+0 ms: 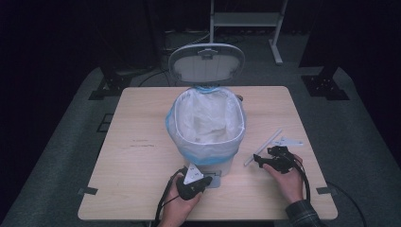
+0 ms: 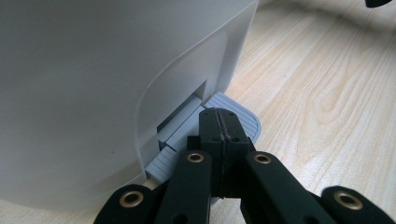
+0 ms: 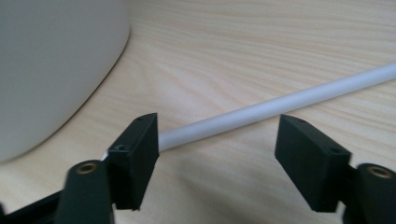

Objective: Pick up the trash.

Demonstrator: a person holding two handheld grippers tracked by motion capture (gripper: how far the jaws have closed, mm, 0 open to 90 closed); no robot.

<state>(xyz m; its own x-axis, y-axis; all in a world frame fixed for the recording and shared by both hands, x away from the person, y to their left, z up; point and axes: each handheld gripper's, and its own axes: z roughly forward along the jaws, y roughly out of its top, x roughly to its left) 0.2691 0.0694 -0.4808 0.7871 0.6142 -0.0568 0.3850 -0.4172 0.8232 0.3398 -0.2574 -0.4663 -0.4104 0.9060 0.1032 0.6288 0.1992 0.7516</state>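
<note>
Nearest the camera, a person's two hands work at a wooden table (image 1: 142, 156), each holding a gripper. Seen from above, the left gripper (image 1: 202, 182) rests at the foot of a white pedal bin (image 1: 206, 124), its jaws pressed flat together with nothing between them, the tips lying on the grey pedal (image 2: 236, 116); the bin's lid (image 1: 206, 63) stands raised over a white liner edged in blue.

To the right, the right gripper (image 1: 258, 160) sits low over the table with its jaws standing wide, gripping nothing. A thin white rod (image 3: 280, 105) lies flat on the wood, its near end beside the left-hand pad in the right gripper view, its long axis running away up and to the right, away from the bin. The right hand is plainly the nearer to it. Any closing would likely need the jaws set across the rod, not along it.
</note>
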